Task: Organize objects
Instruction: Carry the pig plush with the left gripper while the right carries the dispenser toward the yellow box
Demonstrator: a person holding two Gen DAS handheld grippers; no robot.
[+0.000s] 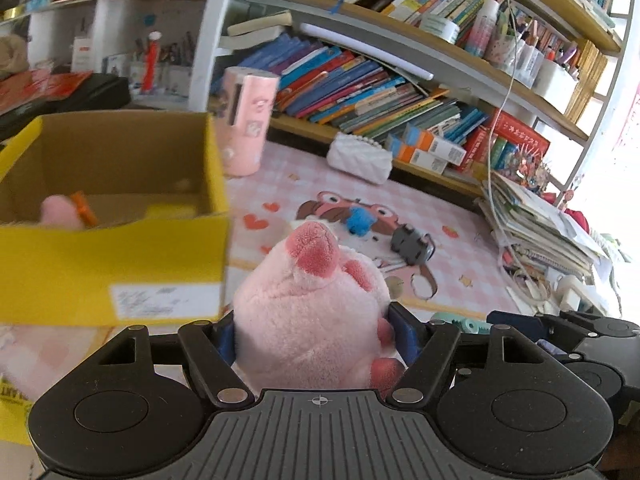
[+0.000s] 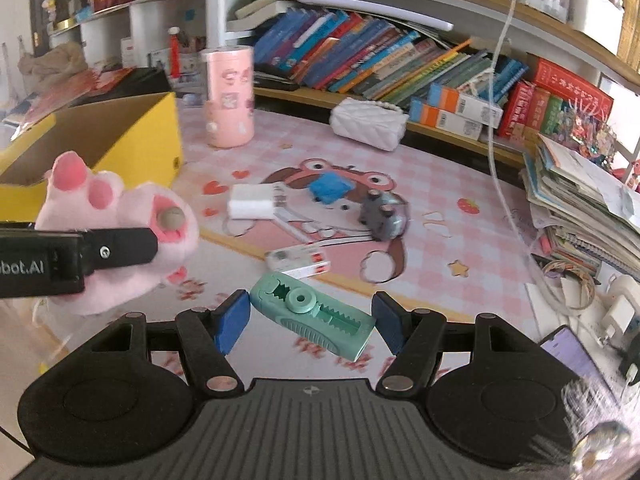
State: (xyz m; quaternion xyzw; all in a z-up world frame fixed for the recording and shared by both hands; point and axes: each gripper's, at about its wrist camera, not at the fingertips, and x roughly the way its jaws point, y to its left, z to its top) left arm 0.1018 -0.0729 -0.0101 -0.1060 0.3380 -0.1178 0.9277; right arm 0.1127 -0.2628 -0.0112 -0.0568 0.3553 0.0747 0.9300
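Pink checked matting [image 2: 460,184] with a cartoon print covers the bench, and bookshelves [image 1: 360,80] crammed with leaning books run along its far edge. We see a yellow cardboard box [image 1: 120,264] standing open at the bench's left edge, with a pink plush shape and something orange lying inside it. Just behind the box, toward the far edge, stands a pink cylindrical container [image 2: 229,98]. A stack of books and papers [image 2: 576,204] is piled at the right edge, and a white quilted pouch [image 2: 368,122] lies against the foot of the shelves.

We hold a pink plush paw [image 1: 316,304] pinched in our left tongs [image 1: 316,340], blue pads pressed into its sides, lifted above the bench just right of the box; the right wrist view shows the same paw [image 2: 120,216] near the box's front corner.

Our right tongs [image 2: 310,320] are spread wide, one finger on either side of a mint green correction tape dispenser [image 2: 316,316] lying at a slant near the bench's front edge; we cannot tell whether the pads touch it. Beyond it, toward the middle of the bench, lie a small white carton with red print [image 2: 298,262], a white block [image 2: 250,202], a grey toy car [image 2: 382,214] and a blue sponge-like piece [image 2: 330,188].
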